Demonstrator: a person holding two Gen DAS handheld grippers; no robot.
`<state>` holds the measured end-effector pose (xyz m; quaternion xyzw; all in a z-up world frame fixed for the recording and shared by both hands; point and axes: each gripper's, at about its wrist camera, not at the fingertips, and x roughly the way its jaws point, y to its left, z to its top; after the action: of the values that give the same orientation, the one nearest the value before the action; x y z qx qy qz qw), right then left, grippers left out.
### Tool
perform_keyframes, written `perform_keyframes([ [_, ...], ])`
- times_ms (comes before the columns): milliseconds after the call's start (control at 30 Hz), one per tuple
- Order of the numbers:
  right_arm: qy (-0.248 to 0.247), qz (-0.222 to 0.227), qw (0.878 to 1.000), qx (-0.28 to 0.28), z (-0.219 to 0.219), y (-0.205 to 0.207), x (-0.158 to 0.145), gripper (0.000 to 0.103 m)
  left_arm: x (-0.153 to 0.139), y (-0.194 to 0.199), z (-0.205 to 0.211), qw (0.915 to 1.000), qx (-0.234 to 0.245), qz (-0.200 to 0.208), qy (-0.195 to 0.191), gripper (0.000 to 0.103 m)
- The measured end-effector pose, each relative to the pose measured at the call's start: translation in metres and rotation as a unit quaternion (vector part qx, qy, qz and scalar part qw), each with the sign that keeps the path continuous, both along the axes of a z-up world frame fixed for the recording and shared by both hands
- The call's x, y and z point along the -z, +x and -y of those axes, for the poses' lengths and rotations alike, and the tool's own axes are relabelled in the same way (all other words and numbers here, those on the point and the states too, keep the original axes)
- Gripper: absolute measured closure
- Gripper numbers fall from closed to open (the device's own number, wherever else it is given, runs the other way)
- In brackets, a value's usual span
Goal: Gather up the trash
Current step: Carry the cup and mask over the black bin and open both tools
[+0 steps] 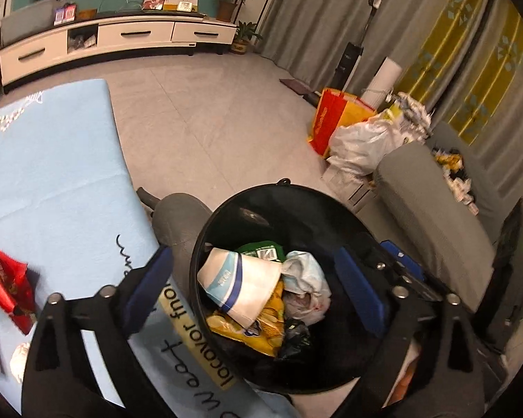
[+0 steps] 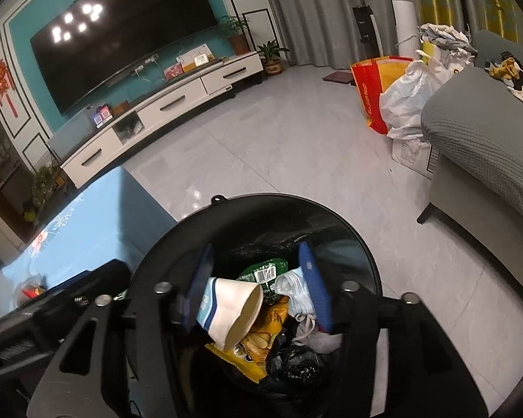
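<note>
A black trash bin [image 1: 205,240] stands on the floor beside the blue table; it also shows in the right wrist view [image 2: 157,254]. It holds a crushed white paper cup [image 1: 247,285], a yellow chip bag [image 1: 258,334], a green wrapper [image 1: 261,249] and white crumpled masks [image 1: 307,275]. My left gripper [image 1: 258,292] is open, its fingers spread wide above the bin. My right gripper [image 2: 256,285] is open over the bin, with the paper cup [image 2: 233,306] lying between its fingers below. A red wrapper [image 1: 7,285] lies on the table at the left.
The blue-covered table [image 1: 52,174] is at the left, with small white scraps [image 1: 17,362] near its edge. A grey sofa [image 2: 477,146] stands at the right. Red and white bags [image 2: 394,94] sit on the floor behind it. A white TV cabinet [image 2: 164,111] lines the far wall.
</note>
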<state>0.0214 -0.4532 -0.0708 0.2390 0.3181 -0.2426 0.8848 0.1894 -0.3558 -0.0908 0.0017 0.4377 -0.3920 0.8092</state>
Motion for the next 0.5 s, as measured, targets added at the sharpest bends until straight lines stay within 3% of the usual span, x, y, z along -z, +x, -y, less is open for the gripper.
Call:
perform_keyframes([
  [133, -0.004, 0.015, 1.000, -0.008, -0.011, -0.004, -0.009, 0.036, -0.008, 0.000, -0.029, 0.9990, -0.018, -0.026, -0.034, 0.003],
  [267, -0.012, 0.032, 0.999, -0.028, -0.030, -0.006, -0.022, 0.031, -0.022, 0.001, -0.066, 0.9975, -0.038, -0.025, -0.054, 0.003],
  [500, -0.039, 0.036, 0.994, -0.095, -0.088, 0.006, -0.038, 0.030, -0.042, 0.005, -0.154, 0.9932, -0.106, -0.010, -0.047, 0.003],
])
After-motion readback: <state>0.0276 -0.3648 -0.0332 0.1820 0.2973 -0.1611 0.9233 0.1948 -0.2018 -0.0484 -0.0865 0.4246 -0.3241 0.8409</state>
